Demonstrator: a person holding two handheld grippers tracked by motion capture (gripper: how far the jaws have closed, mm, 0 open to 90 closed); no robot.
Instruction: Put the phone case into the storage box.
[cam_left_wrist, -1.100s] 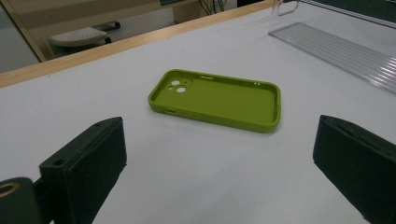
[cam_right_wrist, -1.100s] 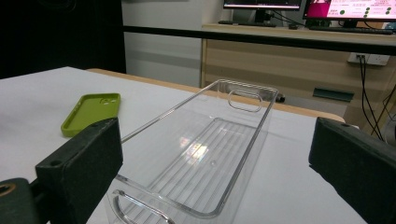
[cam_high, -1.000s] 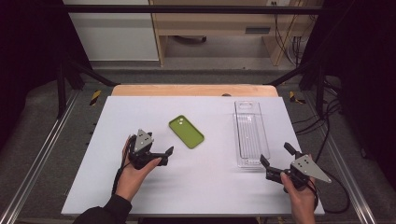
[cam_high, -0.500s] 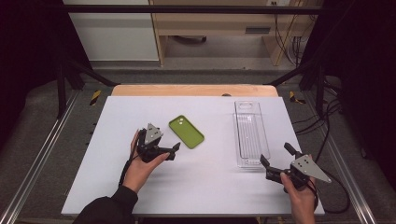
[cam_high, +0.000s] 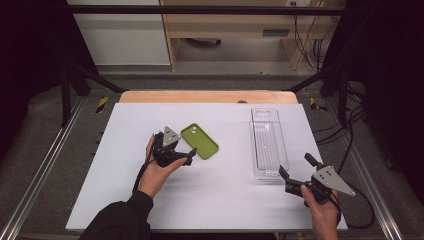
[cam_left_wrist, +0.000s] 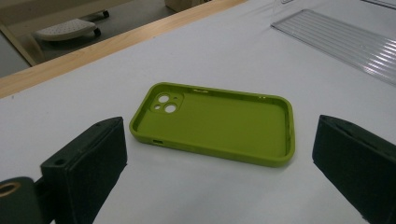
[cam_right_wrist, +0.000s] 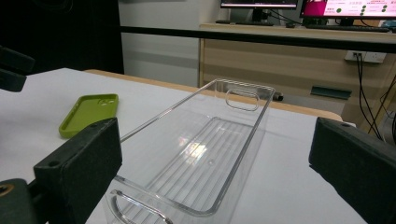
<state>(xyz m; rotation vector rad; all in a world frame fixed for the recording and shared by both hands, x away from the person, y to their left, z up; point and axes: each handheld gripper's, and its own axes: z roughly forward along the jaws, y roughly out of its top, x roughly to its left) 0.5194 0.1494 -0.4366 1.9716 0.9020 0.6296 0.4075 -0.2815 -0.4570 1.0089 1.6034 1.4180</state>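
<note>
The lime-green silicone phone case (cam_high: 199, 141) lay flat on the white table (cam_high: 120, 195), hollow side up, with its camera cut-out at the end farther from the person. The left gripper (cam_high: 186, 156) hovered just beside the case's near edge, its jaws spread wide and holding nothing; in the left gripper view the case (cam_left_wrist: 214, 122) sat between and a little beyond the two black pads (cam_left_wrist: 88, 163), untouched. The long clear plastic tray (cam_high: 267, 141) stood well to the right of the case, empty, its slotted handle ends pointing toward and away from the person. The right gripper (cam_high: 295, 173) waited at the tray's near end, farther from the case, jaws also wide apart and empty, facing along the tray (cam_right_wrist: 205, 158)
</note>
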